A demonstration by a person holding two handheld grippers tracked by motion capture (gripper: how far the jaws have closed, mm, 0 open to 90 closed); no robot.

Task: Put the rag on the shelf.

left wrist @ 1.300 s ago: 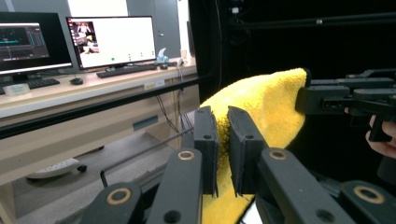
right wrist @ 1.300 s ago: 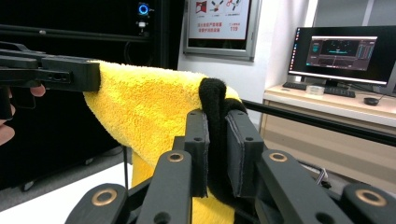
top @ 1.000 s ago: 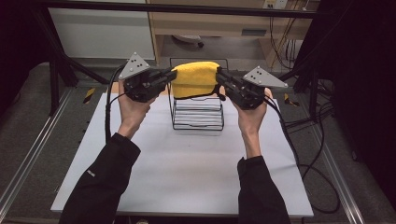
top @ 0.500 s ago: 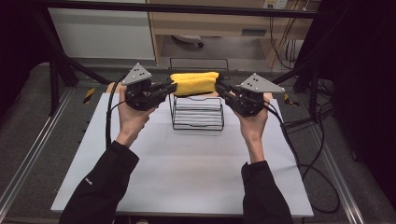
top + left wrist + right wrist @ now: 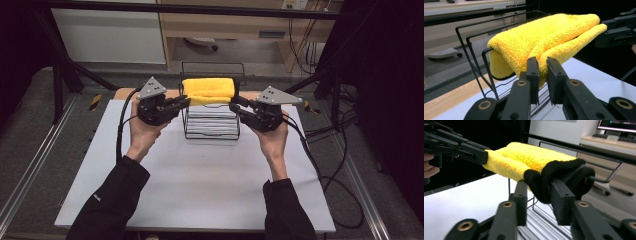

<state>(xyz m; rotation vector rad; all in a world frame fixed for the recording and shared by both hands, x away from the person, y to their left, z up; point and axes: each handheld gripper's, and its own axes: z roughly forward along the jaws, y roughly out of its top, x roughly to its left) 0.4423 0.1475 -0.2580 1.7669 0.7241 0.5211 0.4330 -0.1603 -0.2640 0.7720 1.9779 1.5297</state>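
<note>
A folded yellow towel [image 5: 207,90] with a black edge lies draped over the top of a black wire rack [image 5: 210,131] at the far middle of the white table [image 5: 200,190]. My left gripper [image 5: 186,101] holds the towel's left end, jaws nearly together with yellow pile [image 5: 544,37] pinched between them [image 5: 542,65]. On the towel's right end is my right gripper [image 5: 234,106]. Its jaws [image 5: 537,187] stand wider, with the thick black-edged fold [image 5: 554,180] filling the space between them. The towel sags a little over the rack's wires [image 5: 474,57].
Each gripper view shows the other gripper at the towel's far end: the right one [image 5: 619,30], the left one [image 5: 481,155]. A wooden strip [image 5: 125,92] runs behind the table. Cables [image 5: 330,165] trail off the right side. Black frame legs [image 5: 65,75] stand at the back left.
Both grippers carried the towel away from the person and lowered it, so it now rests across the top of the wire rack. The hands stand a little wider apart.
</note>
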